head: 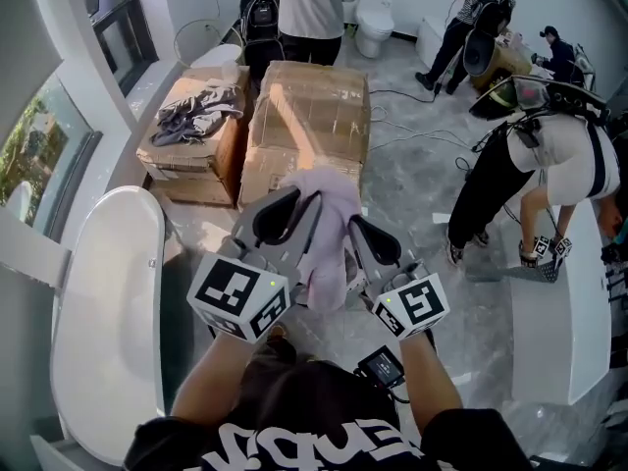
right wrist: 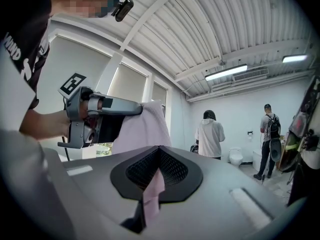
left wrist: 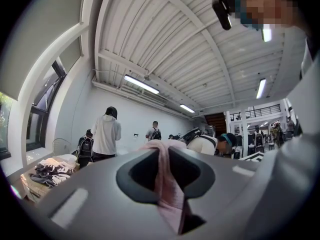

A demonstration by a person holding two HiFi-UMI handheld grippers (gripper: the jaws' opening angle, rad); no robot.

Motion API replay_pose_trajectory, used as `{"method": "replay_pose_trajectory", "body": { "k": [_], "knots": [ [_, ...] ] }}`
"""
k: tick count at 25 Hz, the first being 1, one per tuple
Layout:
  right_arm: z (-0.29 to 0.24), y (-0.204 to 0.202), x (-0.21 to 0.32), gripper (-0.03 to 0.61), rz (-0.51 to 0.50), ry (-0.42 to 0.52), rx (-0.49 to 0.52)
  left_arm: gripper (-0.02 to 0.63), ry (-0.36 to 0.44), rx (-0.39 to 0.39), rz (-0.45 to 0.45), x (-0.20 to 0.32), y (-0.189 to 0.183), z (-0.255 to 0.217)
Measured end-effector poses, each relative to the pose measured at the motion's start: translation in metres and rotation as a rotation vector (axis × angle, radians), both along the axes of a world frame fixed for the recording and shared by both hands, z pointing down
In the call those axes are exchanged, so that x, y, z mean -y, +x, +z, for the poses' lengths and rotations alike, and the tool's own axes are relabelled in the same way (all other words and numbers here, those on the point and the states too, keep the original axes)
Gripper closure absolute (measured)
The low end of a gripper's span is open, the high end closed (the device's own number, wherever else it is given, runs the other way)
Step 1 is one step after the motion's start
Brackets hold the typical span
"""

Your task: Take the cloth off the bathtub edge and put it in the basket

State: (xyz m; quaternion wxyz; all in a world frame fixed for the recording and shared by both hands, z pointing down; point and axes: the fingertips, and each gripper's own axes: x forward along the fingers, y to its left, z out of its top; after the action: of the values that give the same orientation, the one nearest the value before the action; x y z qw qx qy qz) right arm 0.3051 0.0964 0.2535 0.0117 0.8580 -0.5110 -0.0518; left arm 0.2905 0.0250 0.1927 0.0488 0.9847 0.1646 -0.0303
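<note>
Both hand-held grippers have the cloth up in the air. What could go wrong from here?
1. The right hand-held gripper pinches only a thin strip of the cloth; it may slip out, leaving the left hand-held gripper carrying alone.
2. The cloth hangs loose between them and could snag on the boxes ahead.
3. With cables on the floor and people nearby, there is a trip or bump risk.
</note>
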Motion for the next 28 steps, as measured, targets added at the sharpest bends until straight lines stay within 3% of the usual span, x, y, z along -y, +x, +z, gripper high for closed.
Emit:
{"method": "replay_pose_trajectory", "body": {
  "k": [13, 28],
  "knots": [
    [0.002, 0.05, -0.002, 0.572, 0.133, 0.005, 0.005, 0.559, -0.008, 0.004, 0.125, 0.002, 0.059, 0.0],
    [0.04, 0.068, 0.01, 0.572, 0.246, -0.016, 0.107, 0.558, -0.019, 0.122, 0.238, 0.017, 0.087, 0.053]
  ]
}}
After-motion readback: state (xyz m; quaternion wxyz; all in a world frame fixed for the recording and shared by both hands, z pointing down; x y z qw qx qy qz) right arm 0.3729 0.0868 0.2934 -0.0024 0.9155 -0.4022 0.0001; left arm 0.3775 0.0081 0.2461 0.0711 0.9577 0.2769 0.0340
